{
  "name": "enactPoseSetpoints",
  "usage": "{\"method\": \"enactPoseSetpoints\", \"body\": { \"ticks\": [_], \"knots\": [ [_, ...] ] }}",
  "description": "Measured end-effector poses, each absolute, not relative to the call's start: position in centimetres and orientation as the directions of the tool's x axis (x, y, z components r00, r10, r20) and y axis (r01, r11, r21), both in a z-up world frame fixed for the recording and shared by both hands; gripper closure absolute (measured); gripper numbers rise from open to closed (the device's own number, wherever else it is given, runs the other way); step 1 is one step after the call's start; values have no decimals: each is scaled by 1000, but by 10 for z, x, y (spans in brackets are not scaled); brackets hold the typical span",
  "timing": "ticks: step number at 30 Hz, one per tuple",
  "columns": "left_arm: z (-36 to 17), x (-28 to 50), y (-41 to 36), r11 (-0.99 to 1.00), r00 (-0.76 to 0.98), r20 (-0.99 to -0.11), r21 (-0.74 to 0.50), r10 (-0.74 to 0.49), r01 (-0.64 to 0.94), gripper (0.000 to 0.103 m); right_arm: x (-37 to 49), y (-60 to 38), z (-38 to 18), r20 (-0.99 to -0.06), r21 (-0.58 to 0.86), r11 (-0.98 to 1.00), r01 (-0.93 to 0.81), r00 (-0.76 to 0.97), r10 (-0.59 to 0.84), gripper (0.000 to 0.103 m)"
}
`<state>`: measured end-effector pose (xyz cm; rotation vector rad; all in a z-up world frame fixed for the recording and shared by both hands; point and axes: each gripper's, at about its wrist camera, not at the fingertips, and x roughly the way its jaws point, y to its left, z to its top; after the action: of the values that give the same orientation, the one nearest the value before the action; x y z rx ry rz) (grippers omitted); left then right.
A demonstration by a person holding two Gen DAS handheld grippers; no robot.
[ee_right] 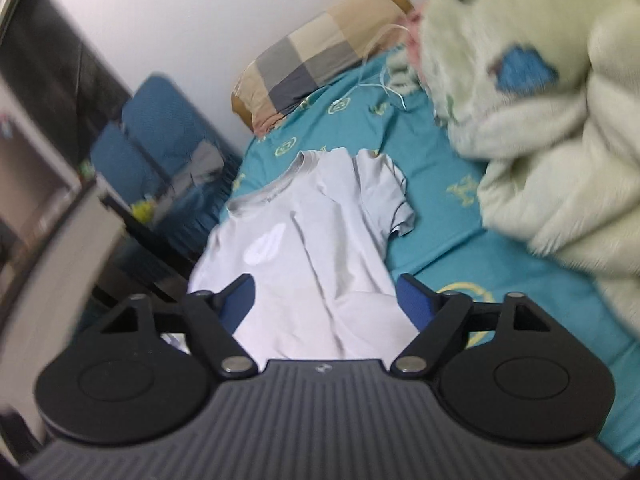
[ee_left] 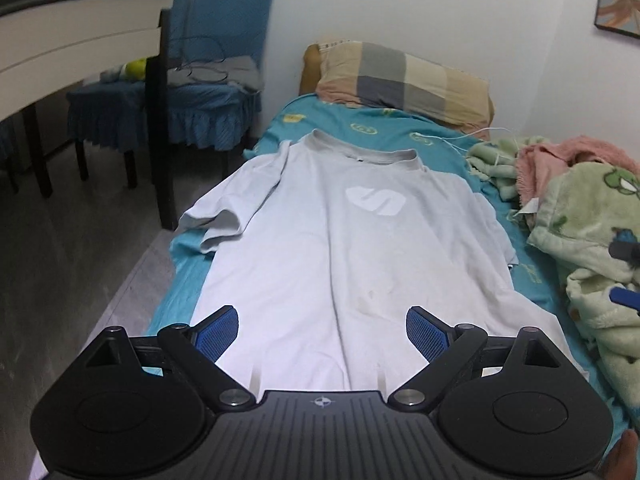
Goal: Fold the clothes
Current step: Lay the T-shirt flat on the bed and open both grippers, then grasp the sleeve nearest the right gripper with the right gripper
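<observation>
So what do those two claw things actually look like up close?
Both look the same. The left claw and right claw each have two black hinged arms with silver pivot pins and round black discs at the sides. The fingertips carry blue textured pads. Behind sits a ribbed dark grey body with a small round emblem. No cables or sleeves show.

No readable words or numbers anywhere. T-shirt chest carries a white S-shaped logo, no lettering. Bedsheet shows yellow-green emblems, too small to read.

Left hand-held gripper spread wide; right hand-held gripper likewise.
</observation>
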<state>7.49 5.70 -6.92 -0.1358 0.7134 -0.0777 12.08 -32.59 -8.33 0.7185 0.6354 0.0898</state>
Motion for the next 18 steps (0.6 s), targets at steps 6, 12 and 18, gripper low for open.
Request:
{"method": "enactPoseSetpoints", "body": {
  "ticks": [6,12,18],
  "knots": [
    [-81,91,52,973,744,-648,-231,-163,12,10,150,-353,-120,-454,832,493,254,822,343,32],
    [-103,117,57,941,713,-672,-334,-197,-54,10,210,-365,-177,-430,901,218,374,835,344,31],
    [-130,149,62,930,679,-703,-359,-211,-82,10,271,-353,-235,-453,890,125,438,825,339,31]
  ]
}}
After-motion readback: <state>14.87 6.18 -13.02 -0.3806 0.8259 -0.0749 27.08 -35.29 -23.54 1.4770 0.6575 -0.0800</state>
